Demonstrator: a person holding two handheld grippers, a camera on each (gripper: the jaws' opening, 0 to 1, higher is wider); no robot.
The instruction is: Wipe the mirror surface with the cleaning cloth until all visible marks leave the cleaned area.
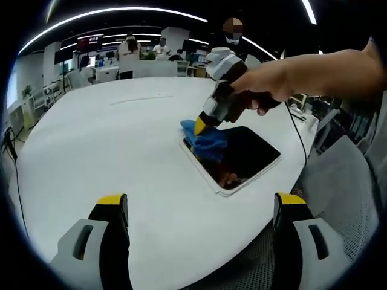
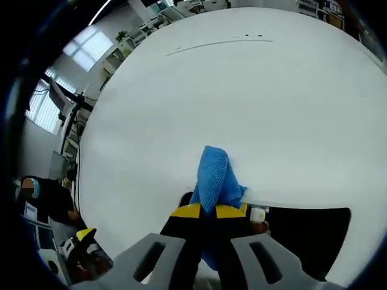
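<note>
While the left gripper (image 1: 199, 208) is held back, wide open and empty, the cloth (image 1: 205, 140), pinched in the closed right gripper (image 2: 209, 211), is pressed on the mirror (image 1: 242, 158) near the table (image 1: 121, 151) edge for wiping.

We find no text that we can read in either view. In the left gripper view a dark sign (image 1: 89, 41) with red marks hangs far back in the room, but its characters are too small and blurred for us to make out. We see no label, brand or number on the mirror (image 1: 242, 154), the cleaning cloth (image 2: 214, 178), the tabletop (image 2: 242, 103) or the fingers (image 1: 112, 202).
</note>
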